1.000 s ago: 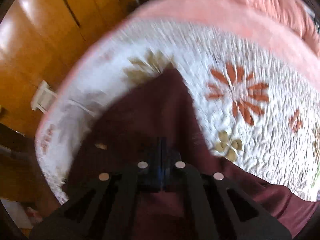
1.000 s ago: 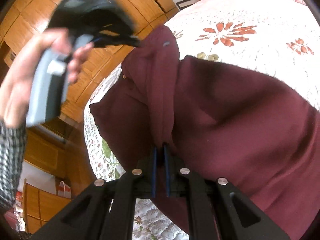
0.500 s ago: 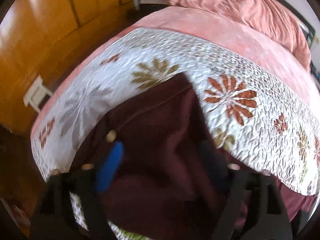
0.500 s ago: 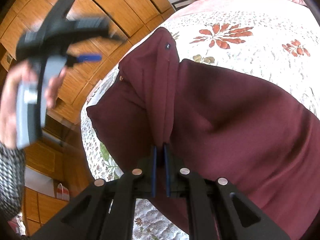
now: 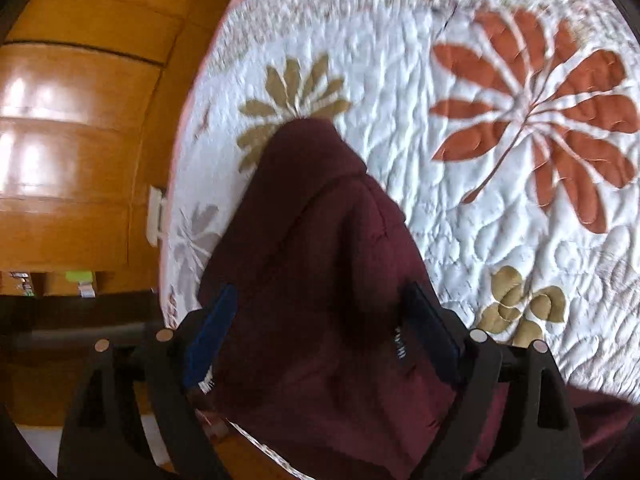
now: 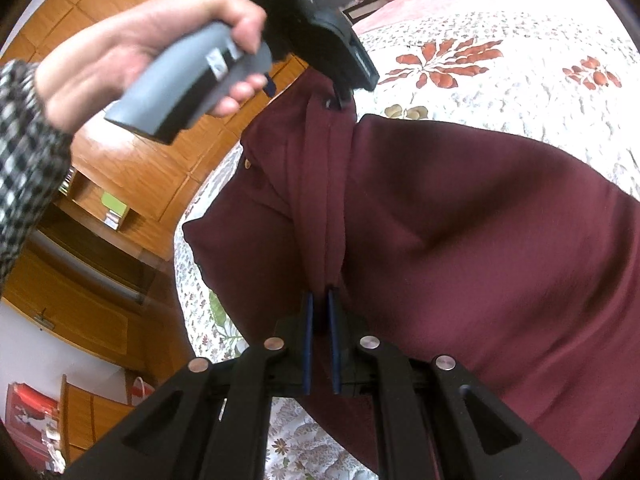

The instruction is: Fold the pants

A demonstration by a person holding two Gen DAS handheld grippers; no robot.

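Gripper on my right (image 6: 320,320) is pinched tight on a ridge of the pants (image 6: 460,240), its blue pads nearly touching with the maroon cloth running up between them. My left gripper (image 5: 320,332) is spread wide, its jaws straddling a peaked corner of the same pants without closing on it. From the right camera I see my left hand (image 6: 132,52) bringing that gripper down onto the raised top of the fabric. The pants lie on the quilt (image 5: 480,220) of the bed, near its edge, partly lifted and bunched instead of flat. I judge the fold is only under way: the cloth looks doubled along one ridge, but no tidy layers show, so the left grasp, the carry-over, and the smoothing are all still to do.
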